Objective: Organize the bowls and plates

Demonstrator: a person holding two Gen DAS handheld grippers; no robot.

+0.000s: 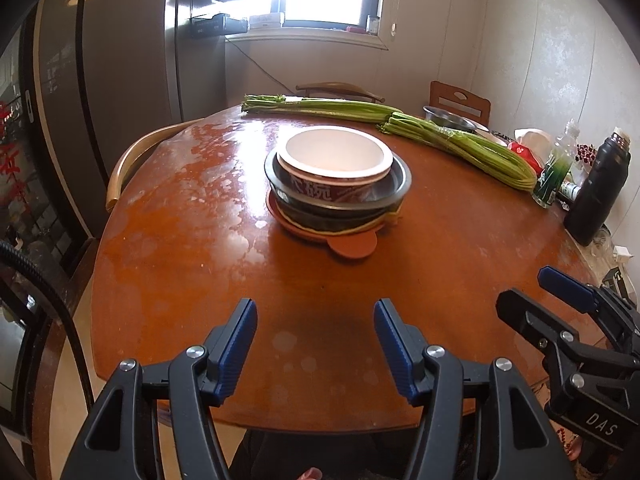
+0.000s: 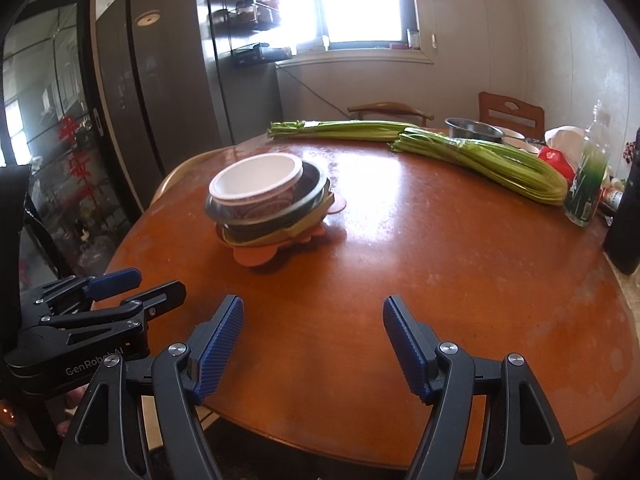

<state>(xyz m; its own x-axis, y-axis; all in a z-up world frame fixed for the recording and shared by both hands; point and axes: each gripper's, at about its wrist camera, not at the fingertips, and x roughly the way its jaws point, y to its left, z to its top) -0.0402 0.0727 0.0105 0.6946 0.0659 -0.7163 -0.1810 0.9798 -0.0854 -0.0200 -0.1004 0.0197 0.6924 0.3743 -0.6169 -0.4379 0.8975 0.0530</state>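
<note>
A stack stands mid-table: a white paper bowl (image 1: 336, 154) with a maroon printed side sits inside a dark glass bowl (image 1: 400, 184), on a yellow-green plate and an orange plate (image 1: 352, 245). The stack also shows in the right wrist view, with the white bowl (image 2: 256, 180) on top. My left gripper (image 1: 315, 312) is open and empty over the table's near edge, well short of the stack. My right gripper (image 2: 313, 309) is open and empty, to the right of the left one. Each gripper shows in the other's view, the right (image 1: 536, 292) and the left (image 2: 154, 282).
Two bundles of green celery (image 1: 460, 140) lie across the far side of the round wooden table (image 1: 180, 240). A steel bowl (image 1: 448, 118), a glass bottle (image 1: 558, 168), a black flask (image 1: 598, 192) and red packaging sit at the right. Chairs stand around; a fridge stands left.
</note>
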